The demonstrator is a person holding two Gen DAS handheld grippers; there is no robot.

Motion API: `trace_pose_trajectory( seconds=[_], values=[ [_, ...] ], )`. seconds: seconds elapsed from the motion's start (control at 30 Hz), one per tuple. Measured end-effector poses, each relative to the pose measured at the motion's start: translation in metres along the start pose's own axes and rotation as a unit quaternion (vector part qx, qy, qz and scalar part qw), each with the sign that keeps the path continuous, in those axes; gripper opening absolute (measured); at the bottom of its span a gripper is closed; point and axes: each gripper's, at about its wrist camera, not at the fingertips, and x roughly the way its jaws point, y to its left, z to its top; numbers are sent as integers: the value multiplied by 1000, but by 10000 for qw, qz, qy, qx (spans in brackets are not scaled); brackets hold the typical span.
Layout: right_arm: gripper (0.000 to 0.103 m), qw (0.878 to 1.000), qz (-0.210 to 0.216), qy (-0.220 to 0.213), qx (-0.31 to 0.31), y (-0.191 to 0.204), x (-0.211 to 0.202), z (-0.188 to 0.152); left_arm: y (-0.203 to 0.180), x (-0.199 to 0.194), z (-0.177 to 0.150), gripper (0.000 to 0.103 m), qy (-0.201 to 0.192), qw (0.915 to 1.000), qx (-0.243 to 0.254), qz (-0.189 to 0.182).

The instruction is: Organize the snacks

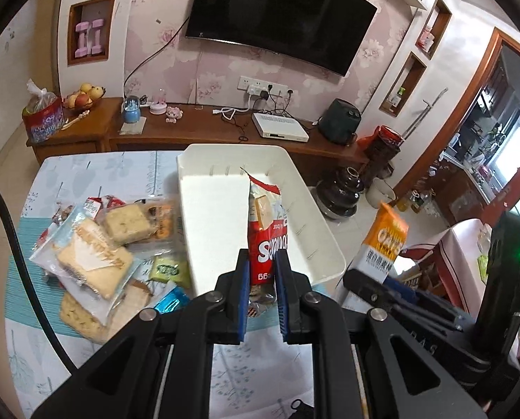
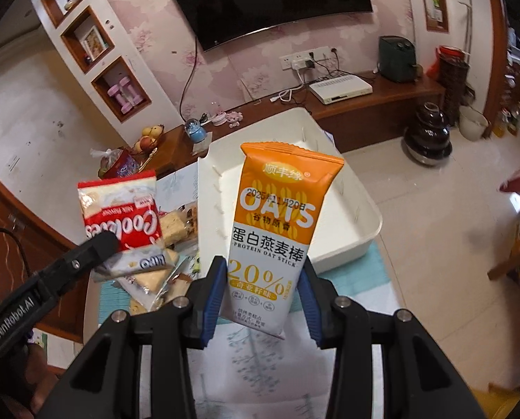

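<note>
Right gripper (image 2: 260, 300) clamps orange-white "OATS" foil packet (image 2: 277, 223); left gripper (image 1: 262, 272) pinches red glossy "Cookies" packet (image 1: 267, 230), frame centre.

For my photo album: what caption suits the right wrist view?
Right gripper holds an orange oat bar packet above the empty white bin.

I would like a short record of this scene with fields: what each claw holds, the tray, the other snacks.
left claw: shut on red cookie packet, held edge-on above the tray
right claw: shut on orange oat stick packet, upright
white tray: on the table, nothing visible inside
snack pile: wrapped biscuits and cakes, beside the tray
table: patterned cloth
</note>
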Motion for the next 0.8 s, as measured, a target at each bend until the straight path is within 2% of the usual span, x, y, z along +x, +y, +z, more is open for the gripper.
trace_pose_trajectory(
  seconds=[0.1,0.2,0.37,0.67,0.73,0.8],
  values=[
    [41,9996,29,-112,-264,-12,1,14,-14,8,3,12,-115,9999,2,119],
    [41,9995,141,-18,-287,-27,7,27,-25,18,7,12,-123,9995,-211,187],
    [41,9982,201,-40,-555,-42,14,45,-42,30,16,12,-226,9990,-278,279],
    [43,9947,488,67,-898,-52,47,68,-44,55,30,12,-278,9969,-532,502],
    [43,9937,576,139,-953,-53,53,70,-39,57,30,19,-252,9961,-662,532],
    [44,9922,642,247,-1041,-54,60,71,-33,59,29,19,-204,9947,-775,637]
  ],
)
